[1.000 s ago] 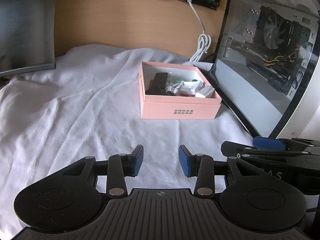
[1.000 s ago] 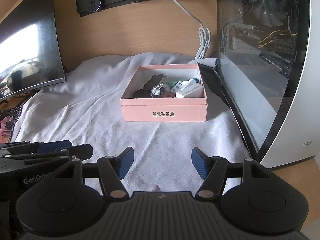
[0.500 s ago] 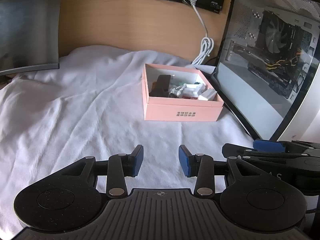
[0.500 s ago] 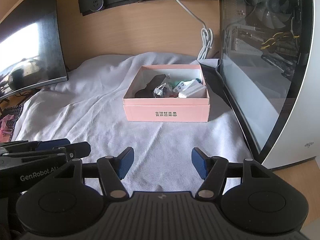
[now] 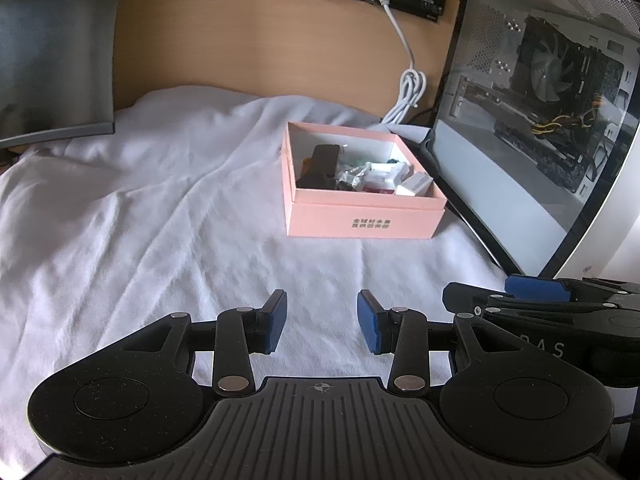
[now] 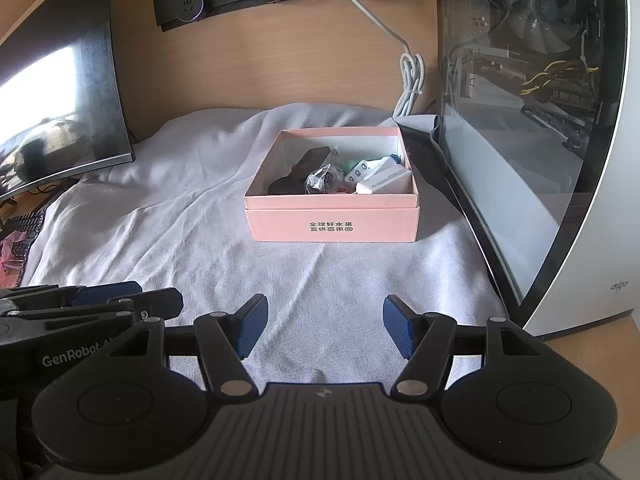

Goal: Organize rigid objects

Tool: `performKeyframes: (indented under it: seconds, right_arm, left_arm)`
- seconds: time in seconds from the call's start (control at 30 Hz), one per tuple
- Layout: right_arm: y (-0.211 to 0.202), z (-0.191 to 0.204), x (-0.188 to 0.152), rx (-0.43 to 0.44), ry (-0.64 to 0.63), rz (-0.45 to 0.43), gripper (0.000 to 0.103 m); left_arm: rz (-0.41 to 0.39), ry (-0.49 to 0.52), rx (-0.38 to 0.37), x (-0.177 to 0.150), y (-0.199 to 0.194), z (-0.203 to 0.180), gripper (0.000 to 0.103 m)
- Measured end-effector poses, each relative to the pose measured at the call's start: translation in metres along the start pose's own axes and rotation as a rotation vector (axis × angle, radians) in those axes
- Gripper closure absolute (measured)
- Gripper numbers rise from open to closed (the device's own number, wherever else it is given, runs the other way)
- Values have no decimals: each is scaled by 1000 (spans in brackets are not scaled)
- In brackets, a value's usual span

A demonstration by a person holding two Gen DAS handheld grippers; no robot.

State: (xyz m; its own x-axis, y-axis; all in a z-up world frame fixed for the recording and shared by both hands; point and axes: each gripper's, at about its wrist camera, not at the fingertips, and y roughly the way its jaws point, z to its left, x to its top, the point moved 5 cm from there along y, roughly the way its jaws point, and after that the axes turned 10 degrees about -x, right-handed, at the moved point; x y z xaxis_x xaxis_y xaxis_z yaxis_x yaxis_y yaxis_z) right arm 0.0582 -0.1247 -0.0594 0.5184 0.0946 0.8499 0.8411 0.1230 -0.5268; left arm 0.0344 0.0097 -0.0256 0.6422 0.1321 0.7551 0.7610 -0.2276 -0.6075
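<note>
Left gripper hovers low over the white cloth that covers the counter, its blue pads set moderately apart with nothing between them. Ahead of it and a little to the right, well apart from the fingertips, sits the pink box, open at the top. Inside lie a black flat item leaning toward the left wall, a crinkled clear packet in the middle, and white blocky pieces toward the right wall. Just beside the box on the right stands the glass-sided computer case. A dark monitor stands at the far left, and a white cable hangs coiled from the wall socket strip. The right gripper shows at the lower right edge, seen side-on.

From the right wrist camera, the right gripper gapes wide and empty over the same cloth. The pink box is straight ahead, dark lettering on its near wall. In it I make out the black item, the packet, a white piece with holes and a white block against the right wall. The computer case rises at the right. The left gripper lies at the lower left, side-on.
</note>
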Motion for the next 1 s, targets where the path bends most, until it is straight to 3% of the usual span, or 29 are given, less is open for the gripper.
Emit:
performKeyframes:
  seconds: [0.3,0.4,0.5,0.8,1.0]
  right_arm:
    - [2,0,0,3,-2,0,39]
    - [2,1,0,4,-2,1,39]
    - [2,1,0,3,-1,1,39]
    - [2,2,2,9,1,-9,39]
    - [5,-2,3,15,12,3,39]
  left_arm:
    - [8,-2,-2,0,2,0,62]
    - [15,7,-15,0,3,-2,81]
    - [25,11,-32,0,5,-4,87]
    - [-15,113,70,3,-2,-17,87]
    - [14,85,34,4,5,-9,87]
